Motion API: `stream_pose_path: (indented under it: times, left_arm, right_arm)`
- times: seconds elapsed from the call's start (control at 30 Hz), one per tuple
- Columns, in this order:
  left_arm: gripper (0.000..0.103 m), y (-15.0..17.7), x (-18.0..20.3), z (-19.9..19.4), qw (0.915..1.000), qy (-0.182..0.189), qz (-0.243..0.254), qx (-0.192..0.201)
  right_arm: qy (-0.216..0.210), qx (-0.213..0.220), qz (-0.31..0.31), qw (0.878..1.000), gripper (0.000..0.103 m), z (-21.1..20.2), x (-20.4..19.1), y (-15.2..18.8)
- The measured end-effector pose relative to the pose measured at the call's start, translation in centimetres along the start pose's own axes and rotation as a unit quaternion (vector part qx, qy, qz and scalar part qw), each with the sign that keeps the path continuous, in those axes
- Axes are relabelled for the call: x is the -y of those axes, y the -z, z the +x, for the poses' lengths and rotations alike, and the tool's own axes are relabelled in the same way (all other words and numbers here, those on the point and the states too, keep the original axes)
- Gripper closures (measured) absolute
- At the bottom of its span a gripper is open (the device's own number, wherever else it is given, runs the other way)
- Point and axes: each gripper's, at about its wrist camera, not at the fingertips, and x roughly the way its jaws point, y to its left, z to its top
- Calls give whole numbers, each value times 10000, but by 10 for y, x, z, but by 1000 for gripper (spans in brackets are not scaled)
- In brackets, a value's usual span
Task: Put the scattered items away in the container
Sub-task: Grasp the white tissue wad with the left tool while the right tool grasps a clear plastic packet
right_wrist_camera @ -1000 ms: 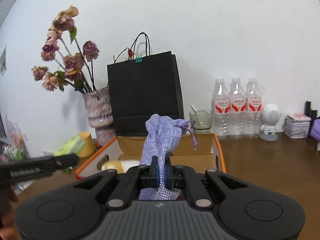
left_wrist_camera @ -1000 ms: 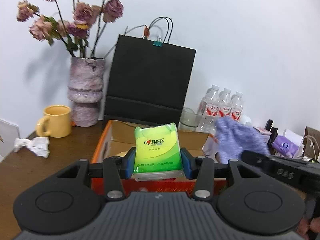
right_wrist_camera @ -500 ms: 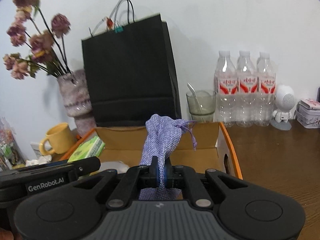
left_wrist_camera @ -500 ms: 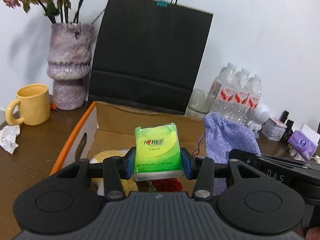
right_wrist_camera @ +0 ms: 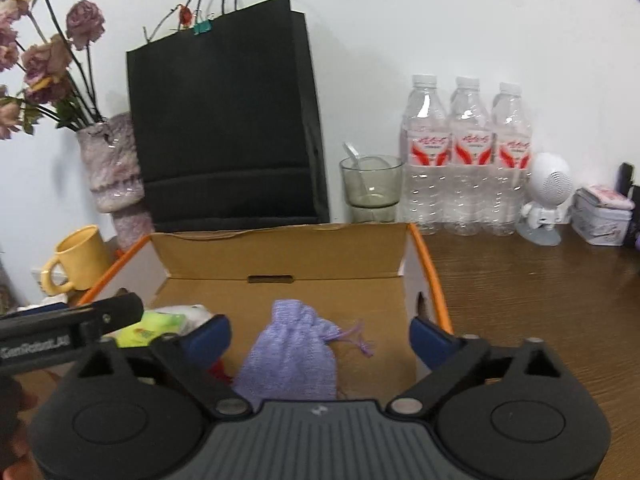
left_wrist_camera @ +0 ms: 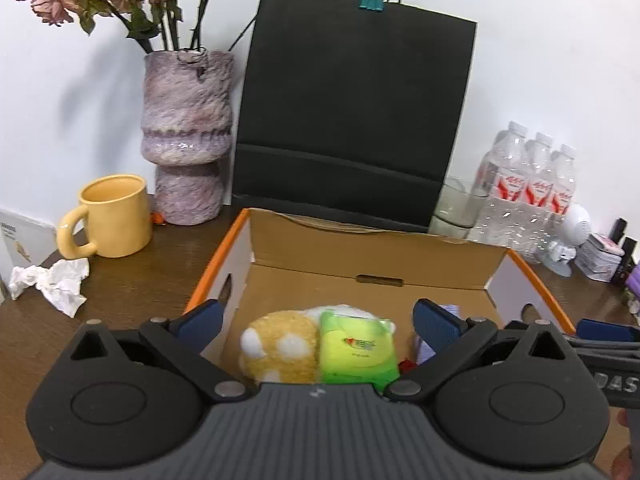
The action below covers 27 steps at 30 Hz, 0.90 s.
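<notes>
An orange-rimmed cardboard box (left_wrist_camera: pixel 216 264) (right_wrist_camera: pixel 430 276) stands open on the brown table. My left gripper (left_wrist_camera: pixel 316 322) hangs over its near left part, jaws opening wide, nothing touching the blue pads. Below it a green tissue pack (left_wrist_camera: pixel 356 354) lies in the box against a yellow spotted plush toy (left_wrist_camera: pixel 280 350). My right gripper (right_wrist_camera: pixel 320 338) is over the near right part, jaws also opening wide. The purple drawstring pouch (right_wrist_camera: pixel 290 356) lies on the box floor under it, free of the pads. The tissue pack (right_wrist_camera: pixel 150 330) shows at the left in the right wrist view.
Behind the box stand a black paper bag (left_wrist_camera: pixel 352 120), a mottled vase of dried roses (left_wrist_camera: pixel 186 136), a glass (right_wrist_camera: pixel 370 182) and three water bottles (right_wrist_camera: pixel 466 152). A yellow mug (left_wrist_camera: pixel 112 216) and crumpled paper (left_wrist_camera: pixel 54 284) lie left; a white figurine (right_wrist_camera: pixel 546 198) and tin (right_wrist_camera: pixel 602 216) right.
Both grippers moved forward and down over the box, then opened. The tissue pack dropped from the left one beside the plush toy; the pouch dropped from the right one onto the box floor.
</notes>
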Motion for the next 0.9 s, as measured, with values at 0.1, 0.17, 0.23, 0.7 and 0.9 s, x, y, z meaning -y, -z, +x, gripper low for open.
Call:
stream_pose_path:
  times: [0.1, 0.17, 0.23, 0.7, 0.9]
  left_arm:
    - [0, 0, 0, 4, 10000, -19, -4, -95]
    - [0, 0, 0, 5, 9999, -28, 30, -100]
    - [0, 1, 2, 4, 9999, -23, 56, -94]
    - [0, 1, 3, 3, 9999, 7, 63, -102]
    - [0, -1, 2, -1, 9999, 70, 16, -75]
  right_arm:
    - [45, 17, -116, 9999, 1, -2, -5, 0]
    - [40, 11, -144, 9999, 1, -2, -6, 1]
    - [44, -11, -143, 9999, 1, -2, -7, 1]
    - [73, -35, -162, 9998, 0, -1, -8, 1]
    - [79, 3, -168, 9998, 0, -4, -8, 0]
